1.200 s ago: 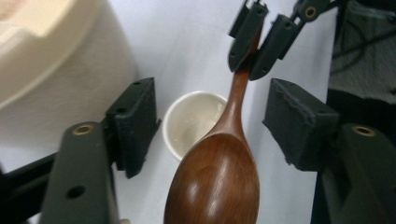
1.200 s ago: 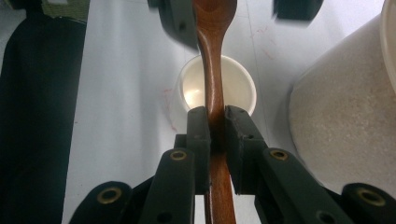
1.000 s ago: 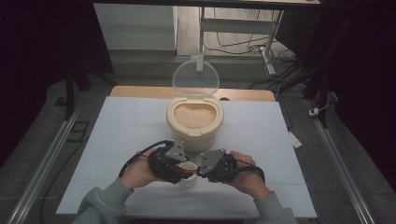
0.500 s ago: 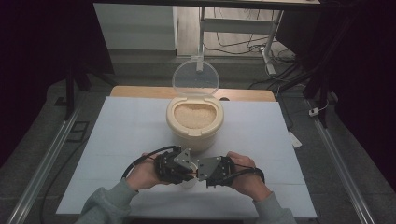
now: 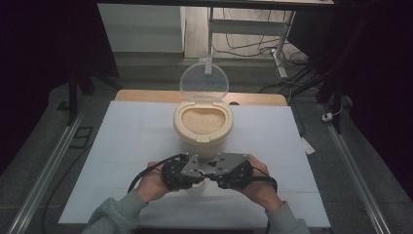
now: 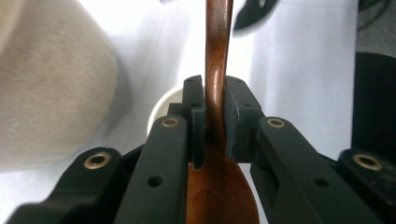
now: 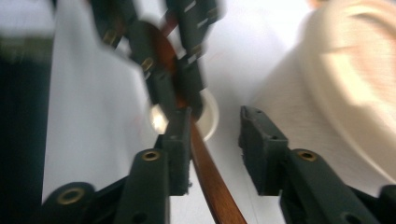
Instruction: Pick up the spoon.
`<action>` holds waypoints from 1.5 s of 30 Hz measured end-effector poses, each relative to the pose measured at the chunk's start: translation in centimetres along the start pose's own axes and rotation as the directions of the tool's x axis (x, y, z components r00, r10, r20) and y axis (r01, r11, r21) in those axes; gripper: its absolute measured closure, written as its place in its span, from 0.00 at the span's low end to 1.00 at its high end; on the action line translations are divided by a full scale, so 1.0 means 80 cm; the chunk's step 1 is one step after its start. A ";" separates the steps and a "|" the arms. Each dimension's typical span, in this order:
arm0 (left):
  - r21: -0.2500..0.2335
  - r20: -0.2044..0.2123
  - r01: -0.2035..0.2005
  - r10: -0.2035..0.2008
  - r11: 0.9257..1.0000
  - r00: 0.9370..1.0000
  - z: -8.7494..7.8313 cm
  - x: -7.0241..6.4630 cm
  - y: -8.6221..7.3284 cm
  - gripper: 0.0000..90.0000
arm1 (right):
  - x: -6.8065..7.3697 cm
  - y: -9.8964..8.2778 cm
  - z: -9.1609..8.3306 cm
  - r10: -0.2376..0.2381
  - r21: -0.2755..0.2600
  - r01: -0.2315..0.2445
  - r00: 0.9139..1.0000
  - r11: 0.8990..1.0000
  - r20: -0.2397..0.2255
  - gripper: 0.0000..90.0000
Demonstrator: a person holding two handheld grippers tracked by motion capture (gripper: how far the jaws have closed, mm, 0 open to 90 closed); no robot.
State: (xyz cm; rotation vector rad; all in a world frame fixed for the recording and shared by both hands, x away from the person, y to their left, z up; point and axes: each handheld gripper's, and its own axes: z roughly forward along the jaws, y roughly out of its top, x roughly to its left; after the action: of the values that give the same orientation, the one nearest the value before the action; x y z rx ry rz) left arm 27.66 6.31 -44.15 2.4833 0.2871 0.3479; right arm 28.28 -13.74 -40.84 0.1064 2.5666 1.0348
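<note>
A brown wooden spoon [image 6: 218, 46] runs between both grippers above a small white cup [image 6: 161, 107]. My left gripper [image 6: 215, 93] is shut on the spoon's neck just above the bowl, its jaws having just closed. My right gripper [image 7: 217, 119] has just been opening. The spoon's handle [image 7: 210, 182] lies between its jaws against the left one, and the other jaw stands clear. In the high view the left gripper [image 5: 195, 175] and right gripper [image 5: 216, 173] meet tip to tip near the table's front edge.
A cream rice container [image 5: 203, 122], full of rice and with its clear lid [image 5: 204, 82] standing open, sits just behind the grippers. The white table cover [image 5: 122, 146] stretches to both sides. A wooden board [image 5: 146, 95] edges the back.
Both hands have kept their place near the front edge. The small cup seen between the grippers a second ago is now mostly covered by them.
</note>
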 end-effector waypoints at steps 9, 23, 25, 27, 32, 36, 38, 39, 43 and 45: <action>-0.064 -0.075 0.030 -0.035 0.998 0.997 -0.006 0.001 -0.005 0.88 | -0.012 -0.023 -0.032 0.340 -0.178 -0.318 0.935 0.931 0.105 0.50; -0.133 -0.154 0.042 -0.062 0.990 0.986 -0.011 0.000 -0.006 0.88 | -0.016 -0.052 -0.039 0.579 -0.261 -0.536 0.806 0.803 0.122 0.42; -0.142 -0.158 0.043 -0.066 0.989 0.985 -0.012 -0.001 -0.006 0.88 | -0.015 -0.054 -0.035 0.591 -0.258 -0.551 0.799 0.794 0.113 0.42; -0.154 -0.166 0.043 -0.069 0.987 0.984 -0.013 -0.002 -0.006 0.88 | -0.014 -0.054 -0.030 0.602 -0.264 -0.563 0.792 0.783 0.098 0.42; -0.174 -0.175 0.044 -0.074 0.984 0.982 -0.015 -0.003 -0.006 0.88 | -0.011 -0.053 -0.021 0.617 -0.266 -0.581 0.783 0.769 0.075 0.42; -0.182 -0.179 0.039 -0.072 0.982 0.981 -0.015 -0.004 -0.005 0.88 | -0.008 -0.051 -0.014 0.628 -0.271 -0.594 0.777 0.757 0.052 0.42; -0.188 -0.182 0.038 -0.073 0.981 0.981 -0.015 -0.005 -0.005 0.88 | -0.006 -0.050 -0.011 0.630 -0.271 -0.598 0.775 0.755 0.044 0.43; -0.190 -0.182 0.038 -0.073 0.981 0.981 -0.014 -0.005 -0.005 0.88 | -0.005 -0.050 -0.009 0.631 -0.274 -0.597 0.774 0.754 0.047 0.43; -0.191 -0.183 0.033 -0.068 0.981 0.981 -0.014 -0.007 -0.004 0.88 | -0.005 -0.051 -0.007 0.641 -0.283 -0.607 0.767 0.743 0.036 0.46; -0.192 -0.185 0.031 -0.067 0.981 0.980 -0.013 -0.008 -0.003 0.88 | -0.005 -0.051 -0.006 0.652 -0.295 -0.618 0.758 0.728 0.020 0.49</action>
State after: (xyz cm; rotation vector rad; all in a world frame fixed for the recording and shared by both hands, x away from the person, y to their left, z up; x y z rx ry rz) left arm 26.73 6.92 -43.63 2.2562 0.3757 0.5672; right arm 28.75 -17.15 -43.18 1.0133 2.2686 1.5481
